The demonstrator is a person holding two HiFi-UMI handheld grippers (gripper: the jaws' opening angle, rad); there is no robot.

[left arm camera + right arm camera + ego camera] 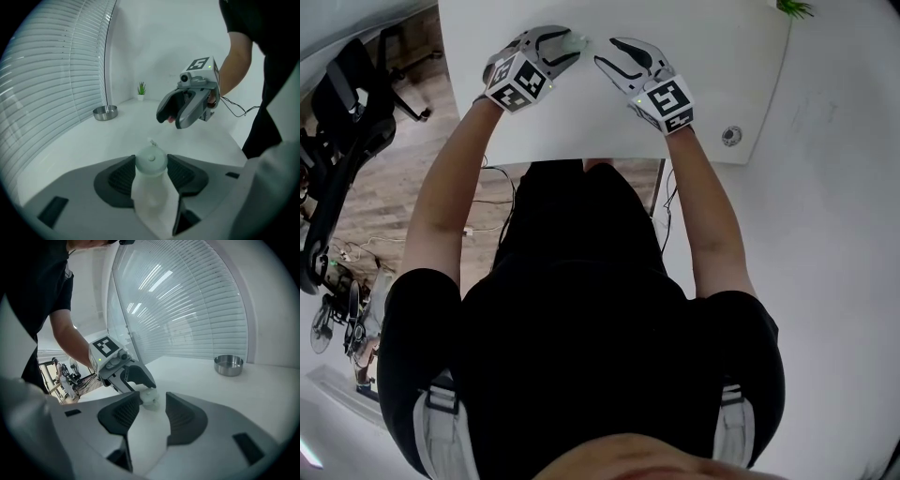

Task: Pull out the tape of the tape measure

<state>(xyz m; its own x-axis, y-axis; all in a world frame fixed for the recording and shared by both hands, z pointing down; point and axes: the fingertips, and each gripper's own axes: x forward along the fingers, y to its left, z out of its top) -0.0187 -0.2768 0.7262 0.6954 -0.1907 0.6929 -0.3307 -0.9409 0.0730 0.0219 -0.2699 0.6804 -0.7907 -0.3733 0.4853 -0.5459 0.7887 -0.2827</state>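
The small, round, pale-green plastic tape measure (151, 161) is clamped between the pads of the left gripper (575, 45), over the white table (712, 84). It looks light, hard and smooth, so probably slippery. The tiny tab (151, 141) on its far edge seems the place to pinch. Just to its right, the right gripper (607, 52) hovers, jaws apart and empty. No readable writing shows.

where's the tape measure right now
The tape measure is gripped between the left gripper's jaws, centre-bottom of the left gripper view, over the white table, with the right gripper just beyond.
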